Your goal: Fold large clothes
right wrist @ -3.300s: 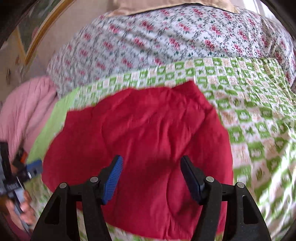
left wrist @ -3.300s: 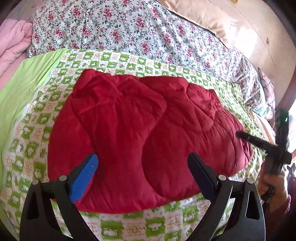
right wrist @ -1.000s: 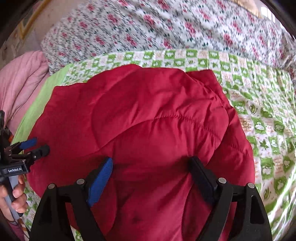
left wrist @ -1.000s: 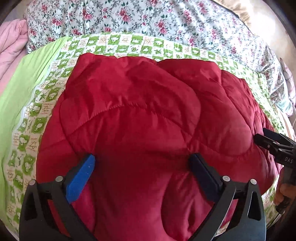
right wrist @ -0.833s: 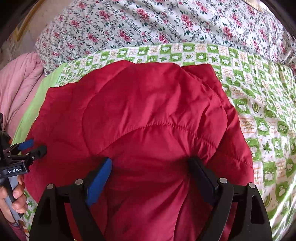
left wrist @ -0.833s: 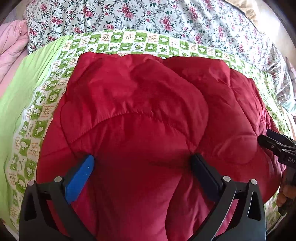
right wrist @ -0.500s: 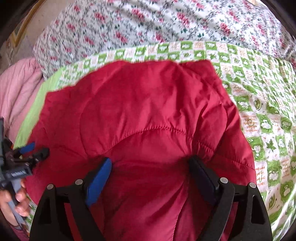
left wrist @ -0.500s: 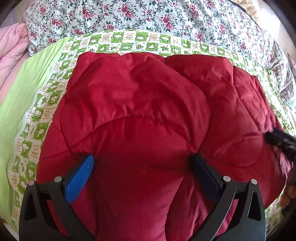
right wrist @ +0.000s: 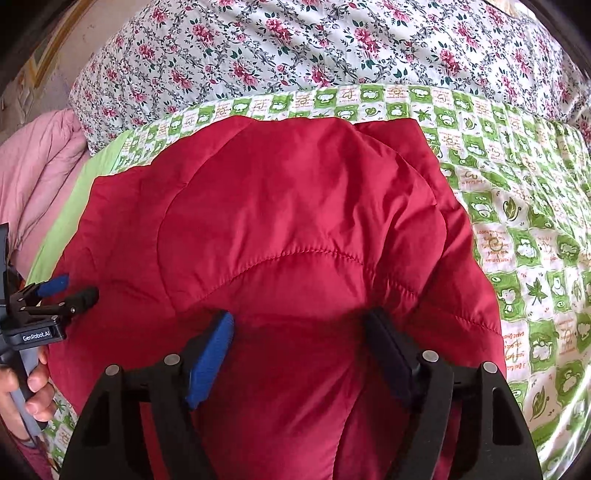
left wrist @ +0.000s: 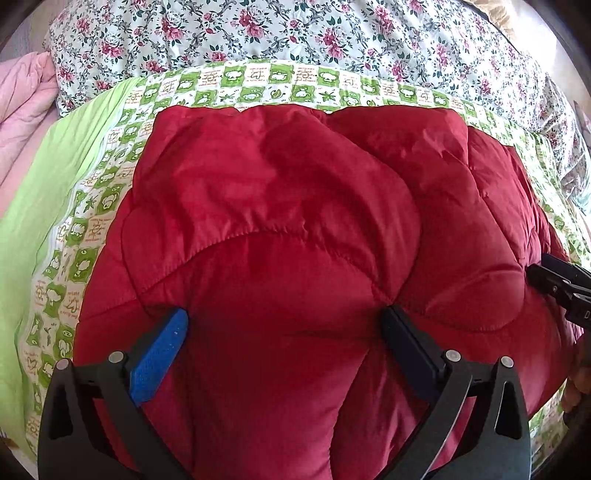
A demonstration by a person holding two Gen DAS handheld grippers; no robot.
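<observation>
A puffy red quilted jacket (left wrist: 280, 229) lies folded on the green checked bedspread (left wrist: 258, 81); it also shows in the right wrist view (right wrist: 295, 221). My left gripper (left wrist: 284, 328) is open, its fingers pressed down into the jacket's near left part, fabric bulging between them. My right gripper (right wrist: 299, 328) is open, pressed into the near right part in the same way. Each gripper shows in the other's view: the right gripper (left wrist: 554, 280) at the jacket's right edge, the left gripper (right wrist: 70, 291) at its left edge.
A floral duvet (left wrist: 332, 33) lies behind the jacket. A pink blanket (right wrist: 37, 166) is bunched at the left beside a plain green sheet (left wrist: 44, 166). The checked bedspread (right wrist: 524, 206) stretches to the right of the jacket.
Both grippers have come down from above the bed's near edge onto the jacket and now press into it. The right gripper's jaws have narrowed a little over the last half second.
</observation>
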